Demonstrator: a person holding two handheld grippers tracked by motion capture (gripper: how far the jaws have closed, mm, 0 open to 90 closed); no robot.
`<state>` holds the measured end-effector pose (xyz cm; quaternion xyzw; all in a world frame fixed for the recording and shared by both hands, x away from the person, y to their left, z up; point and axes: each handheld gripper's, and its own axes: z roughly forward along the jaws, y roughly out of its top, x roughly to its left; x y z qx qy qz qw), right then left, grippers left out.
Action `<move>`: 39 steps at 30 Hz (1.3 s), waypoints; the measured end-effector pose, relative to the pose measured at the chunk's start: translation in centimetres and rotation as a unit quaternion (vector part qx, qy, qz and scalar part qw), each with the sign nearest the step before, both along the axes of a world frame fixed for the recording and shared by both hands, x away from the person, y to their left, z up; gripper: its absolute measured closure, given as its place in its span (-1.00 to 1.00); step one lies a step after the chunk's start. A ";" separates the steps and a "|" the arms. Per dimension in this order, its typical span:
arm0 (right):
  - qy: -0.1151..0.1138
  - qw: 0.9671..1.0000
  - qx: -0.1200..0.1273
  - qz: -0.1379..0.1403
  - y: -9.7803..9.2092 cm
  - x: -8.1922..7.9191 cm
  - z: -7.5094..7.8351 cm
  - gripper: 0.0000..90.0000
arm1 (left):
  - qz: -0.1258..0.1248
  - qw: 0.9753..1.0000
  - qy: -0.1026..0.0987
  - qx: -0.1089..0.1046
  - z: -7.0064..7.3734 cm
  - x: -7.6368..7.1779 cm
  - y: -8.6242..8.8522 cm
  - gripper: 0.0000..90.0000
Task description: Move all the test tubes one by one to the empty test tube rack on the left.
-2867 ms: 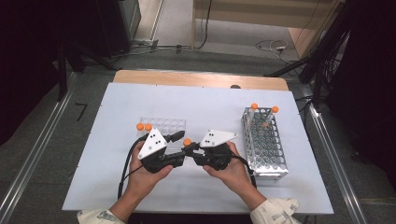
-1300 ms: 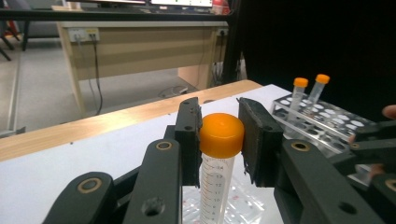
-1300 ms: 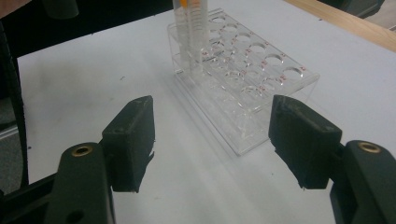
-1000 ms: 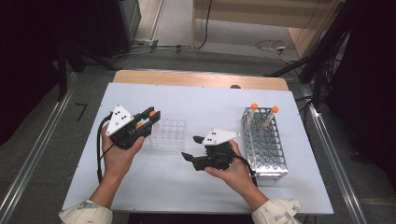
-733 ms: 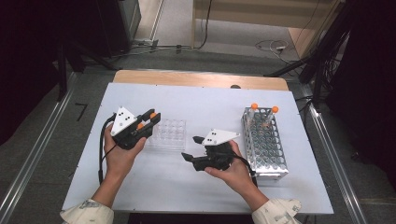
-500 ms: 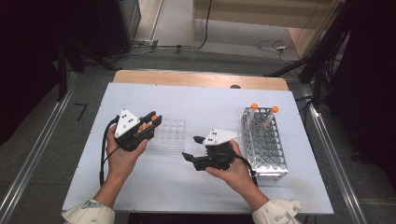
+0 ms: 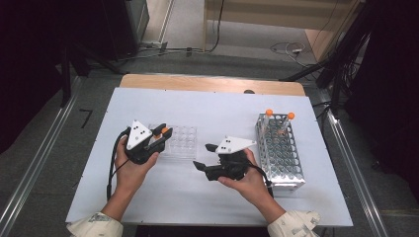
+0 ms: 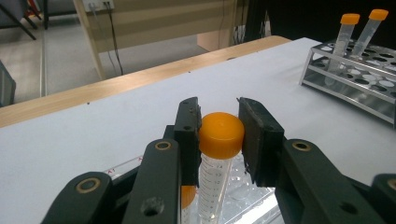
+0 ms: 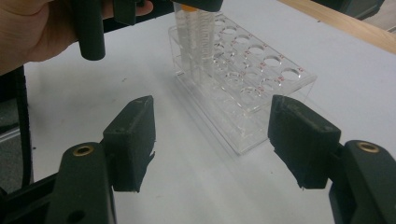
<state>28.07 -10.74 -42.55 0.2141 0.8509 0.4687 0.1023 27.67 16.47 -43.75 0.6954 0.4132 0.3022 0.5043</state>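
High view: left gripper sitting over the near-left end of the clear rack on the white table, held in the left hand. Holding an orange-capped tube between its jaws, upright, lower end reaching down into the clear rack among its holes. Left jaw pressing on the cap; whether the right jaw is touching cannot be told. A second orange cap showing low behind the left jaw, partly hidden.

Right gripper hovering above bare table between the two racks, held in the right hand, jaws spread wide and gripping nothing, pointing toward the clear rack.

Metal rack standing at the table's right side, just beside the right hand, carrying two orange-capped tubes at its far end, both leaning slightly.
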 end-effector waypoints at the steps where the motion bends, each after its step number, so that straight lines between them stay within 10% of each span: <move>1: 0.000 1.000 -0.001 0.000 0.0 0.0 0.0 -0.32 | 0.000 1.000 0.001 0.000 -0.1 0.0 0.0 0.56; 19: -0.003 1.000 0.004 -0.009 -0.3 0.0 0.2 -0.32 | -0.010 0.998 -0.029 -0.058 1.2 -0.9 -0.2 -0.33; 24: -0.004 1.000 0.005 -0.017 -0.7 0.1 0.4 -0.32 | -0.013 0.996 -0.018 -0.092 1.7 -1.1 0.0 -0.41; 39: -0.025 0.995 0.030 -0.088 -5.2 1.7 3.0 -0.34 | -0.021 0.997 -0.001 -0.079 1.9 -1.4 -0.7 -0.43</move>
